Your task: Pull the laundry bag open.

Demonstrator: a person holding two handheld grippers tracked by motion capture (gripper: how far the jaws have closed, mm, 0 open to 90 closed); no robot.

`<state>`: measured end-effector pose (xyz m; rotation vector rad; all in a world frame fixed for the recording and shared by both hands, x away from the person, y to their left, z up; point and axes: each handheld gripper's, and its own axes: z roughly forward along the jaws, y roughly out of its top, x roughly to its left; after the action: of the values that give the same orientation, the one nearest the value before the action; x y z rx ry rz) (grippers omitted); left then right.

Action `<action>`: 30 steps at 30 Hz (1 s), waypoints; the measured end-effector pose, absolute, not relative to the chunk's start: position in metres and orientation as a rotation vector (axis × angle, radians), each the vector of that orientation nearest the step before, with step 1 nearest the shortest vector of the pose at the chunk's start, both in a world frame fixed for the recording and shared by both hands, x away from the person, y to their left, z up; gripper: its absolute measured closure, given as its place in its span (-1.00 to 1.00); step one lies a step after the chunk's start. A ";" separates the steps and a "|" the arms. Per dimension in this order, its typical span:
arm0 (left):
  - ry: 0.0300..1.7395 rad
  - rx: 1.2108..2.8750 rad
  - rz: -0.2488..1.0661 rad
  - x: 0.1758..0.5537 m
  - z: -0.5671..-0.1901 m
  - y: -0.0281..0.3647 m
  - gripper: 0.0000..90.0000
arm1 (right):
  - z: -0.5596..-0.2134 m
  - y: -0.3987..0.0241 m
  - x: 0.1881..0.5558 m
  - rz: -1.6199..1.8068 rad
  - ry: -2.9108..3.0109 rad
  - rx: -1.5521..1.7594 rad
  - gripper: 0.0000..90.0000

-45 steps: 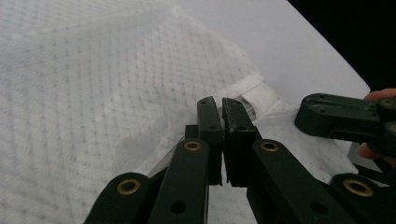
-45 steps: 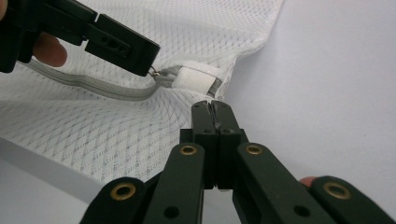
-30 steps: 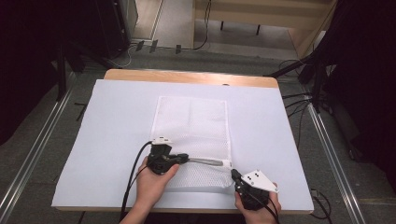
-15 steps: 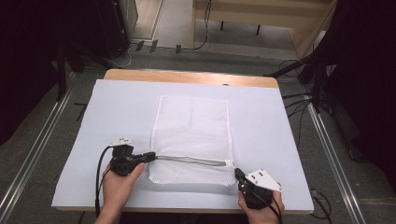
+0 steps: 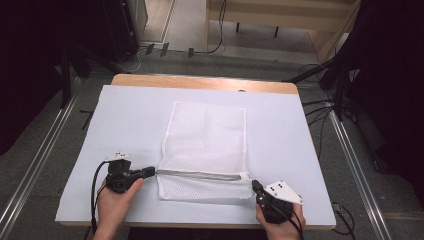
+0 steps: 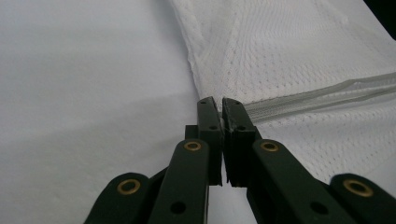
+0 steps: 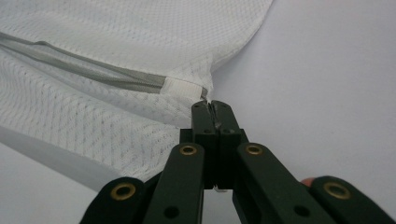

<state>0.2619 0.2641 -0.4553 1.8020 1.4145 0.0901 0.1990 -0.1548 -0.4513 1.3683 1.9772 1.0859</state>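
Observation:
A white mesh bag point(image 5: 207, 135) lies flat in the middle of the white-covered table point(image 5: 125, 115). A grey zipper point(image 5: 200, 175) runs across it near its front edge. My left gripper point(image 5: 152, 172) is shut on the zipper's left end at the bag's left edge. The left gripper view has the jaws point(image 6: 220, 105) pinched together where the zipper point(image 6: 317, 98) meets the mesh point(image 6: 280, 56). My right gripper point(image 5: 255, 186) is shut on the bag's right edge beside the zipper's end tab. Its jaws point(image 7: 210, 105) clamp the mesh point(image 7: 140, 32) just past the zipper point(image 7: 93, 70).
The table's wooden back edge point(image 5: 200, 82) lies beyond the white cover. Dark equipment and cables point(image 5: 325, 105) stand on the floor to the right. Metal rails point(image 5: 35, 165) run along both sides of the table.
My left gripper has slid left along the zipper, from near the bag's middle to its left edge. The right gripper has held the right edge almost still.

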 end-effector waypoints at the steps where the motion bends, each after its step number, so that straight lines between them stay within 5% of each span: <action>1: 1.417 1.801 0.089 0.261 -0.455 0.264 0.97 | -0.451 -0.156 0.199 1.092 1.979 1.378 1.00; 9: 1.291 1.799 0.111 0.252 -0.450 0.268 0.92 | -0.450 -0.159 0.198 1.147 2.028 1.393 1.00; 11: 1.275 1.797 0.163 0.248 -0.449 0.270 0.45 | -0.450 -0.157 0.196 1.132 2.032 1.376 1.00; 16: 1.280 1.764 0.236 0.242 -0.445 0.274 -0.36 | -0.451 -0.158 0.199 1.125 2.018 1.392 1.00; 20: 1.290 1.747 0.250 0.241 -0.444 0.277 -0.70 | -0.452 -0.158 0.199 1.109 1.998 1.398 1.00; 22: 1.263 1.714 0.256 0.238 -0.443 0.283 -0.88 | -0.451 -0.161 0.200 1.119 1.943 1.404 0.28; 23: 1.263 1.714 0.256 0.238 -0.443 0.283 -0.96 | -0.451 -0.161 0.200 1.119 1.943 1.404 0.28; 24: 1.256 1.693 0.256 0.237 -0.442 0.286 -0.99 | -0.448 -0.168 0.203 1.139 1.933 1.407 -0.06; 30: 1.208 1.622 0.333 0.229 -0.436 0.302 -1.00 | -0.442 -0.188 0.210 1.198 1.900 1.406 -0.26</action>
<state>0.2293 0.3022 -0.4362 1.6221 1.2081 0.3330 0.2104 -0.1882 -0.4417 1.4056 1.8997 1.1978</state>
